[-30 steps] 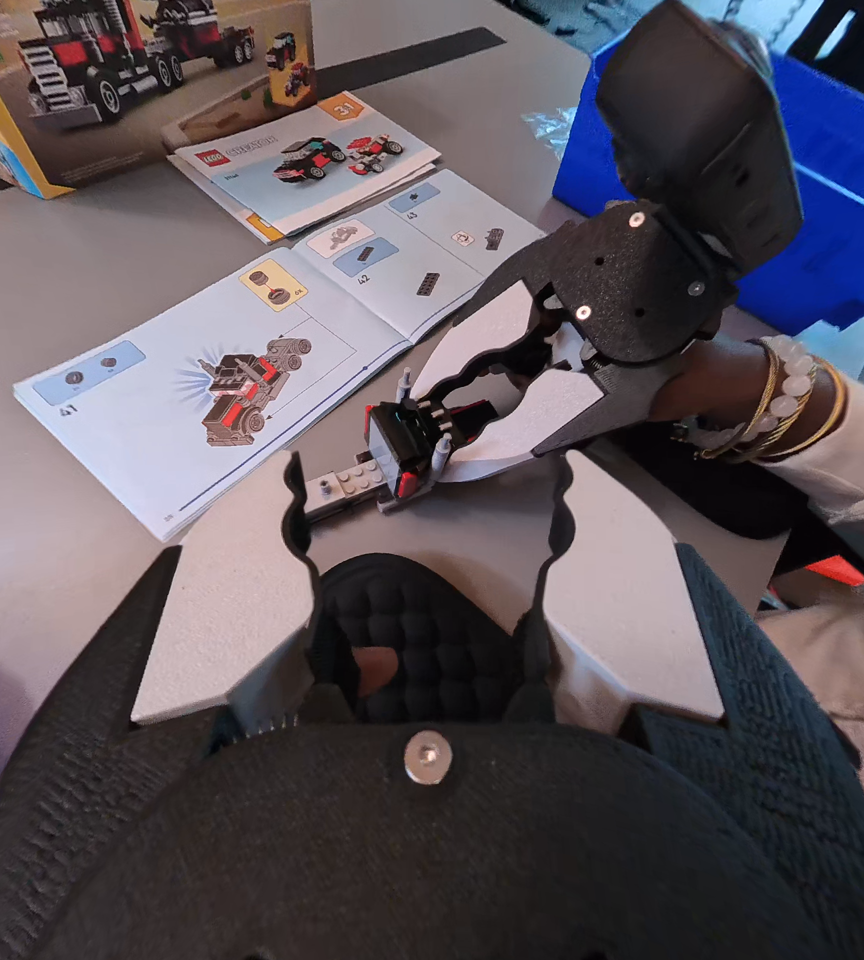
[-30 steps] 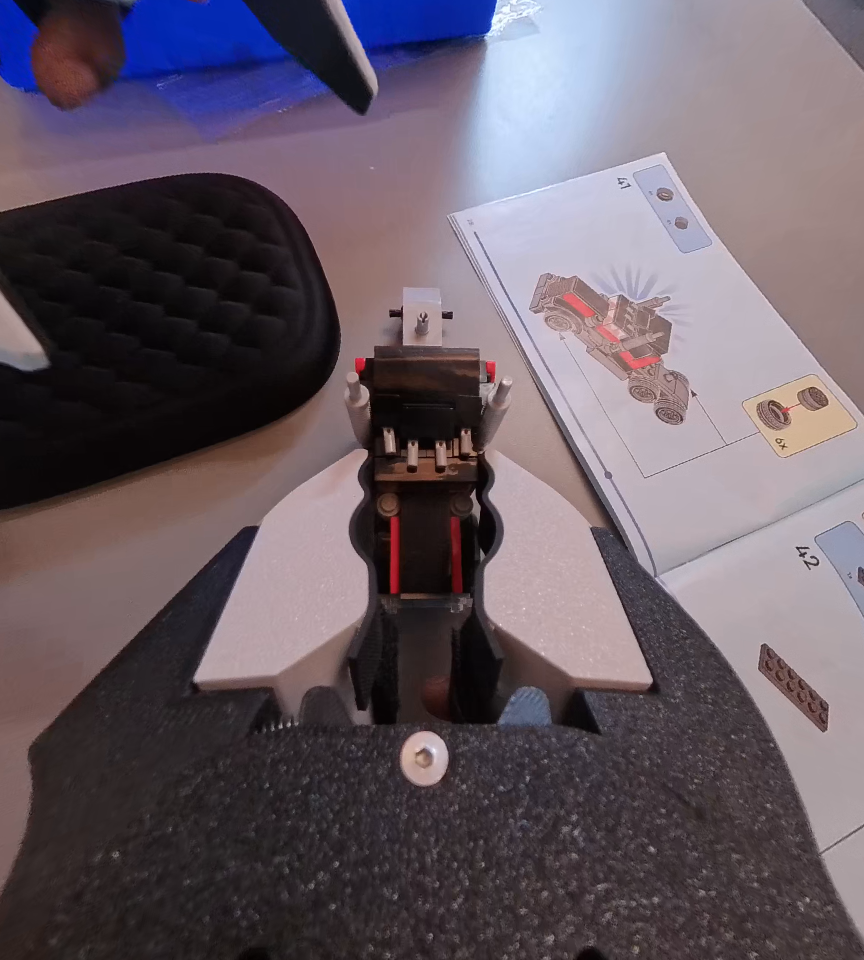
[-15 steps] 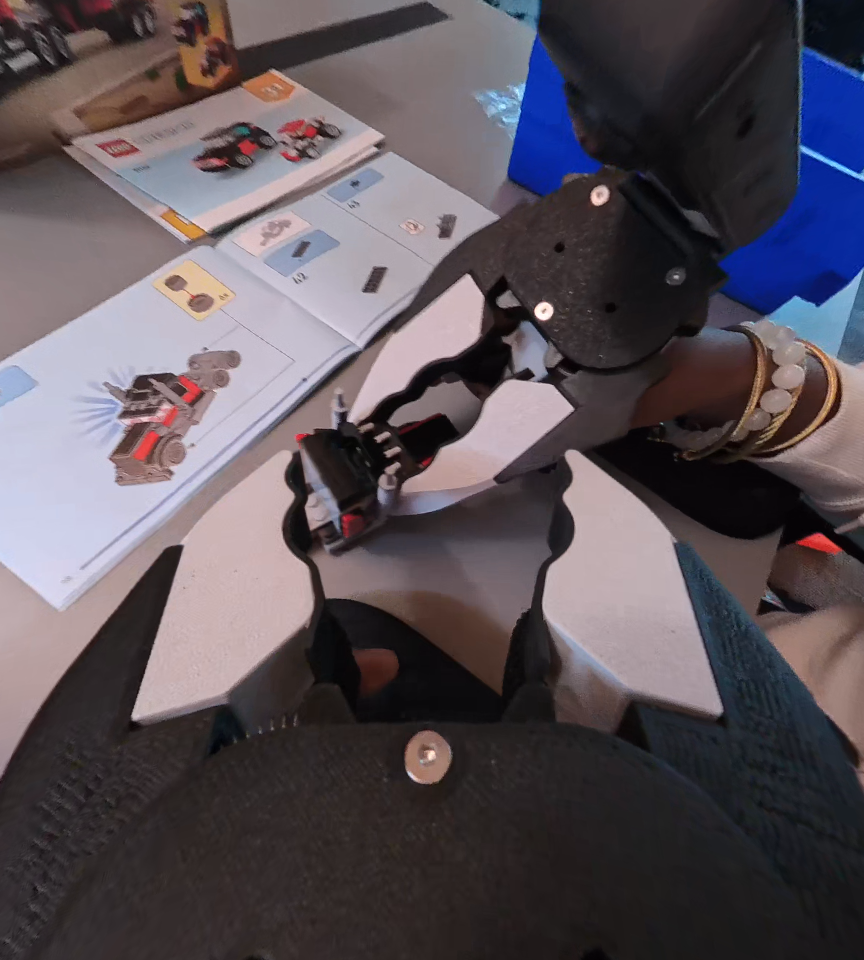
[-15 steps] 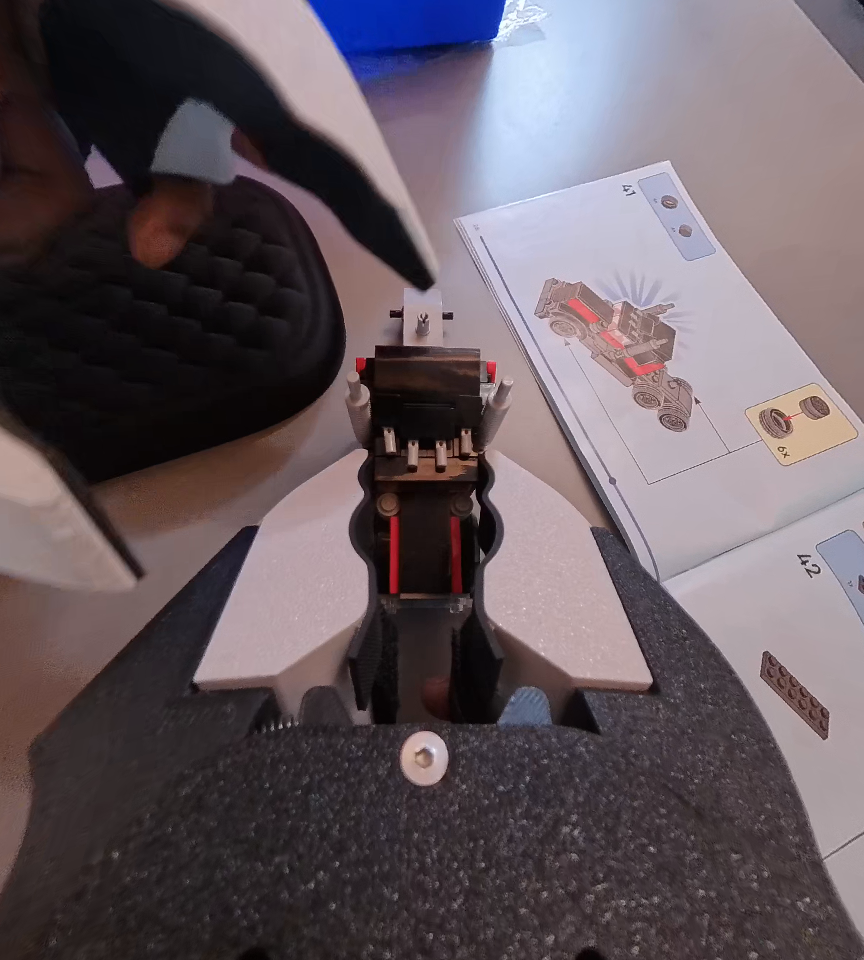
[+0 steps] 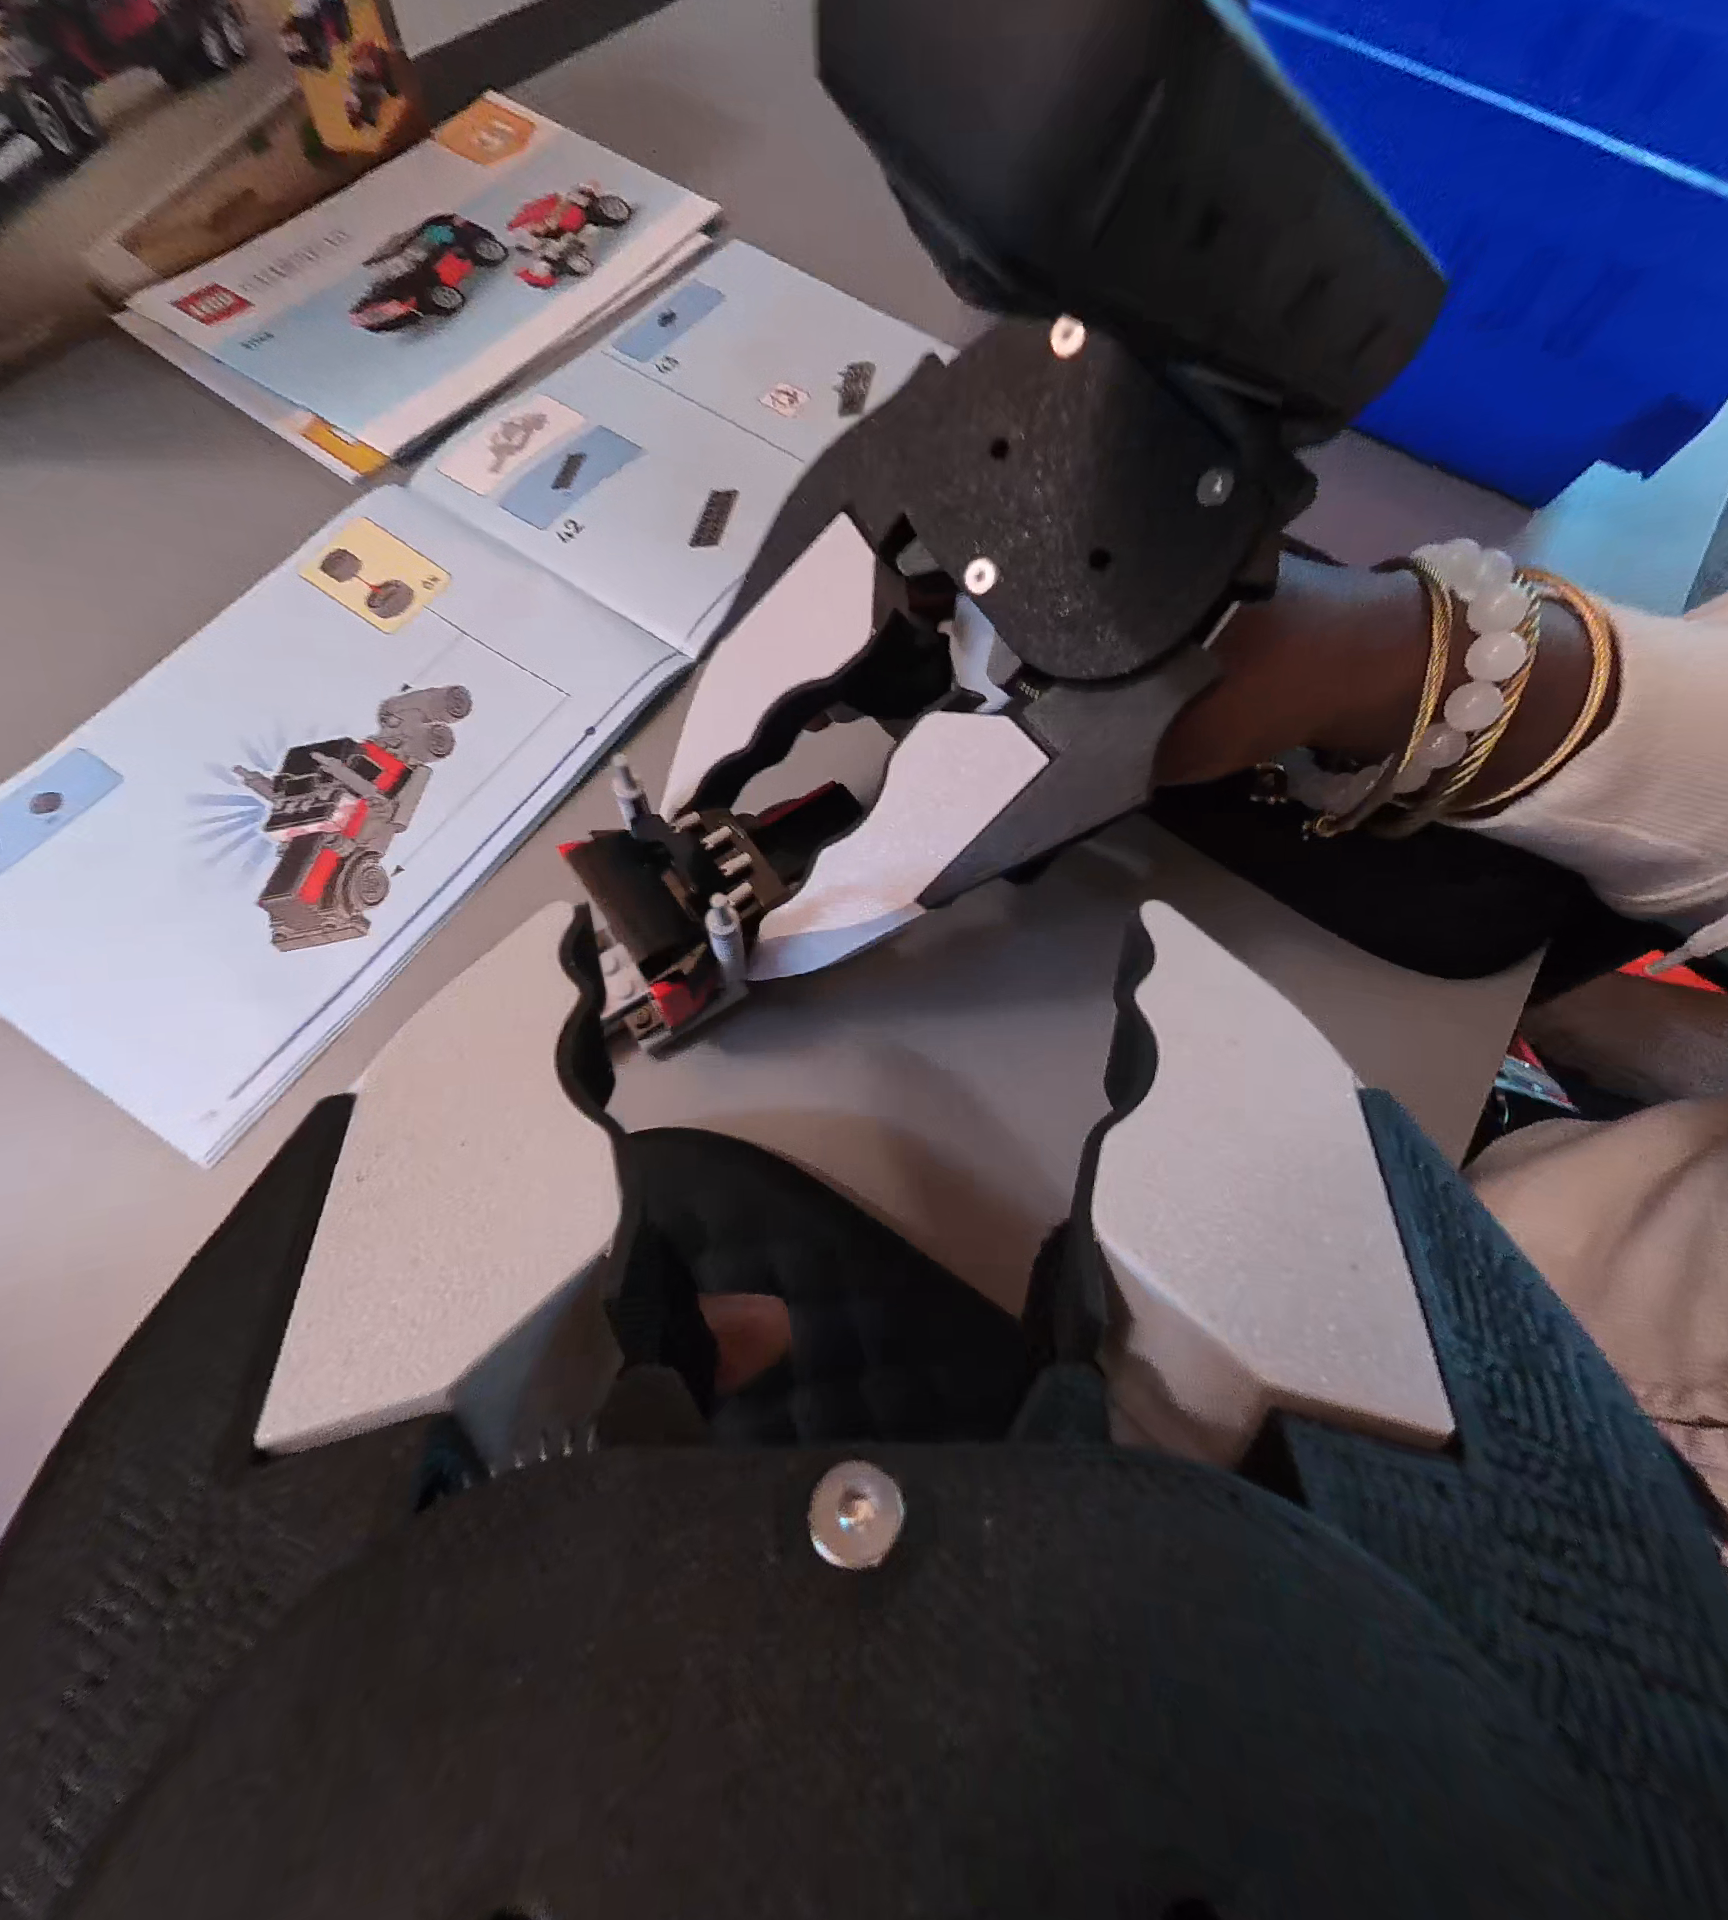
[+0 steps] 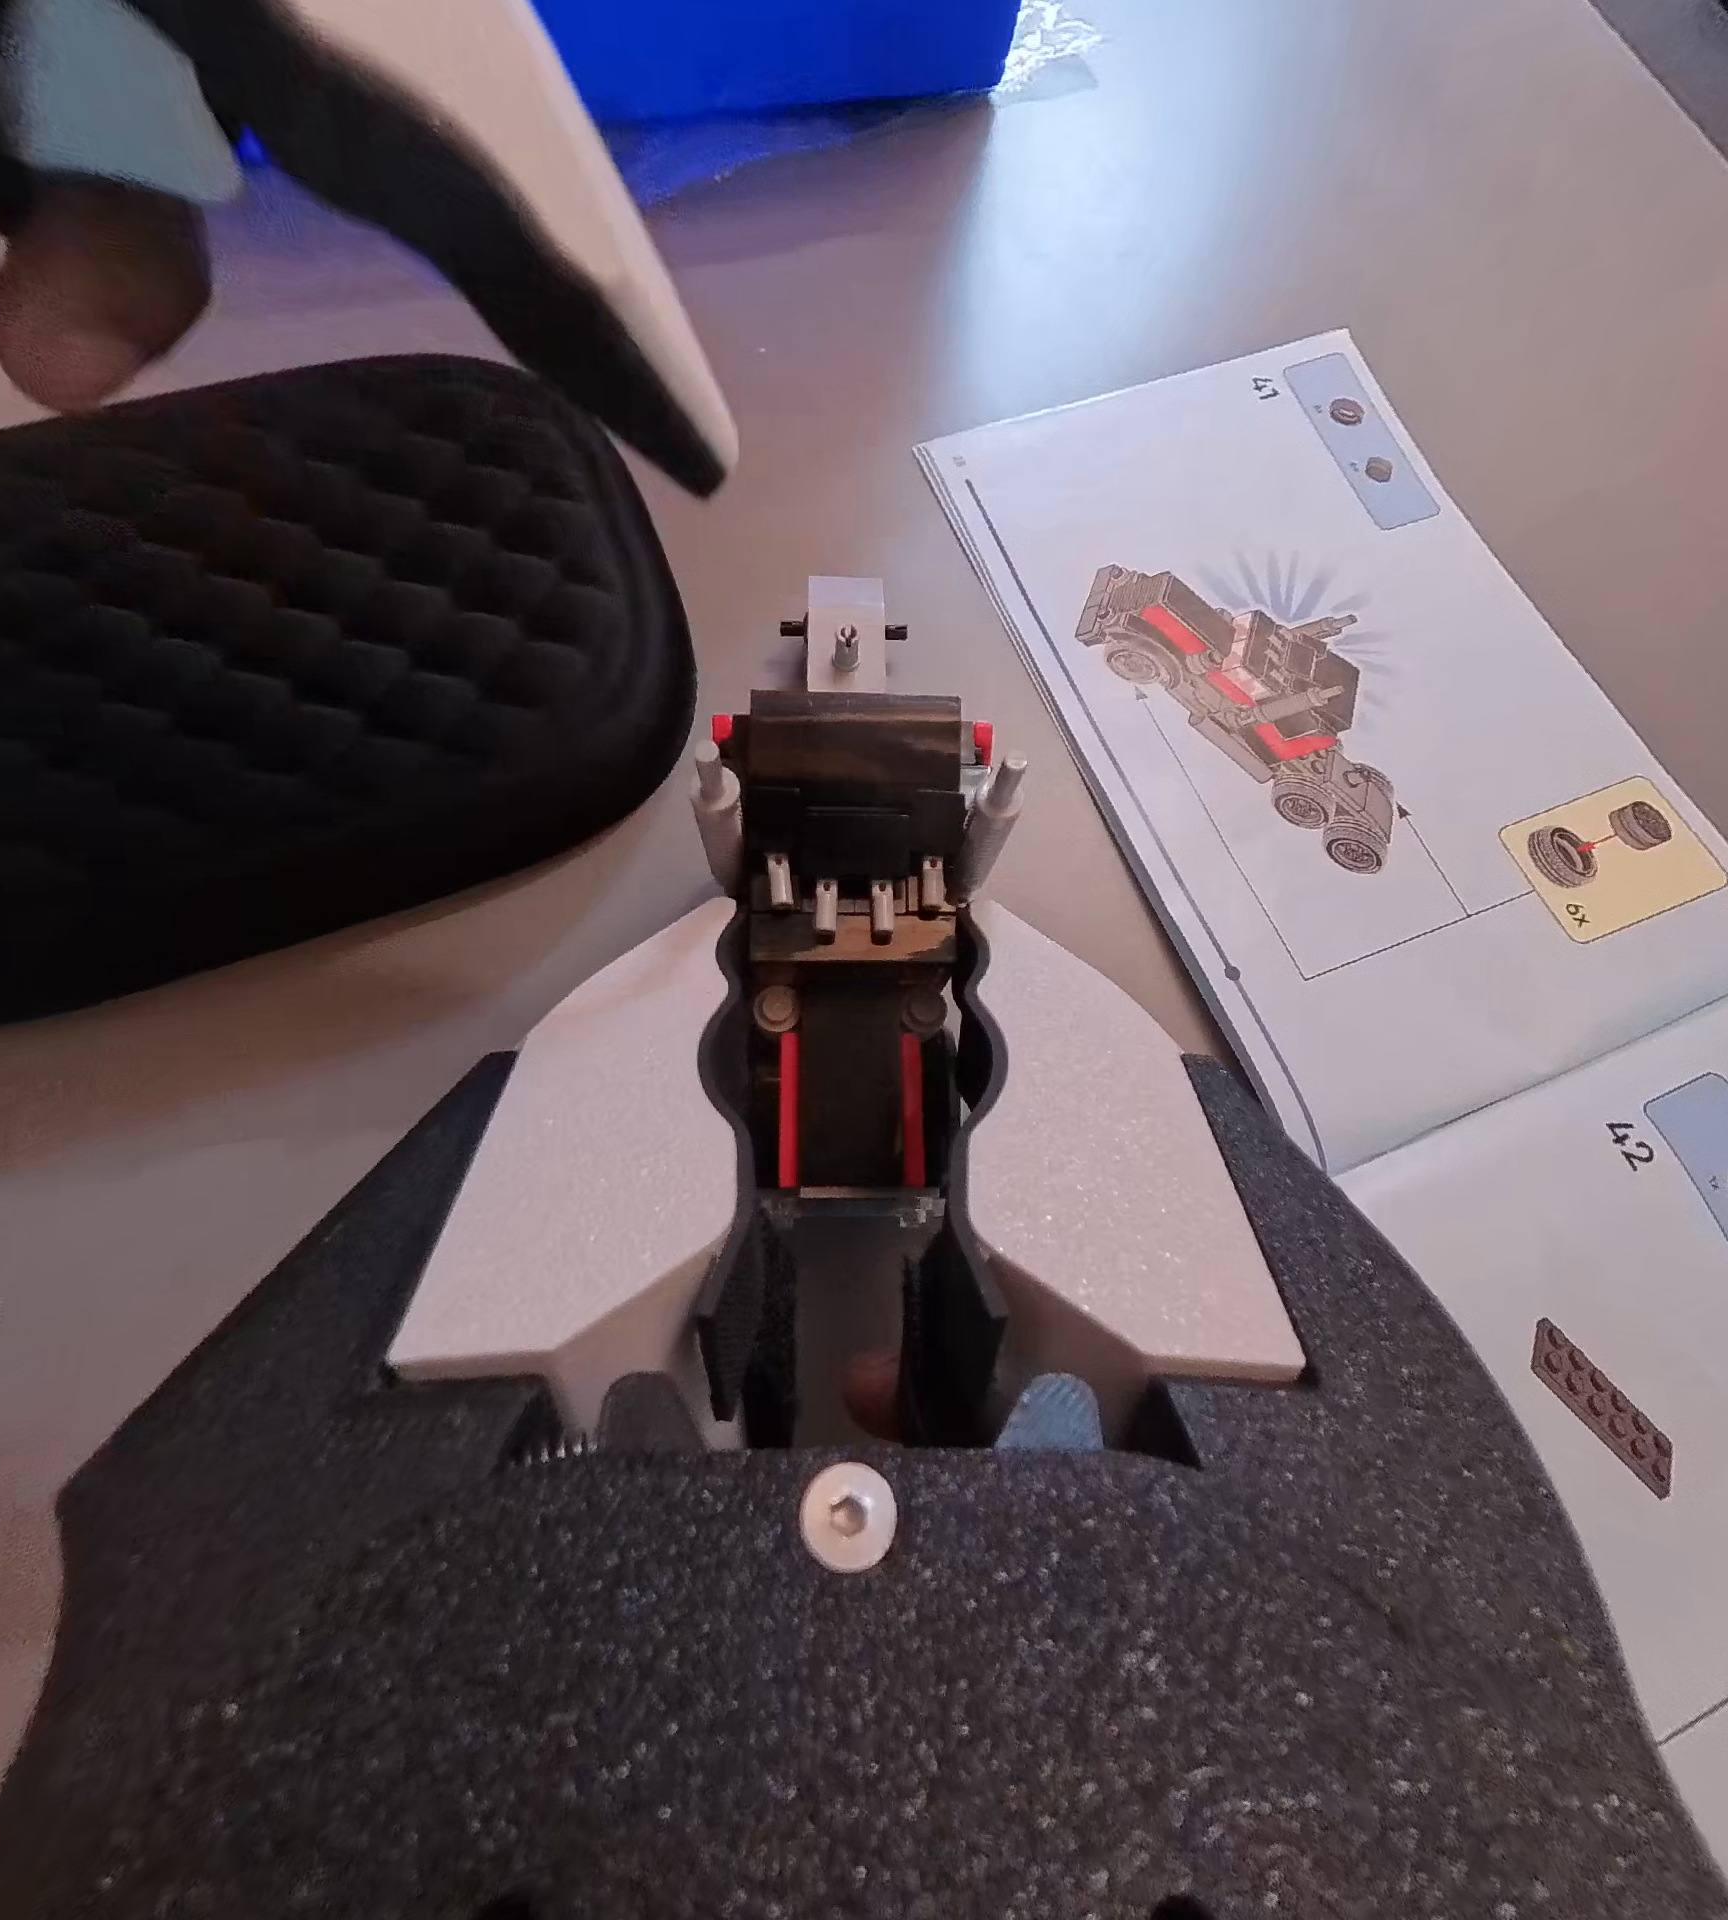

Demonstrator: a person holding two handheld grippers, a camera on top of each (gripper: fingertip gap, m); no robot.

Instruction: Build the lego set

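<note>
Right wrist view is showing us the right gripper [image 6: 855, 997] at the centre of the frame, and we are seeing its pale fingers [image 6: 621, 1122] closing tight on the black-and-red lego truck [image 6: 855, 831], whose grey front end is sticking out past the tips over the grey table [image 6: 1255, 260]. A black quilted pad [image 6: 247, 665] is lying at the left of the frame, and the open instruction booklet [image 6: 1411, 748] is lying at the right. In the left wrist view, we are finding the left gripper [image 5: 855, 977] in the lower centre with its jaws standing wide apart and holding nothing; its left fingertip is sitting just beside the truck's front end. A closed booklet [image 5: 403, 270] is resting in the upper left, with a blue bin [image 5: 1587, 260] at the upper right.
</note>
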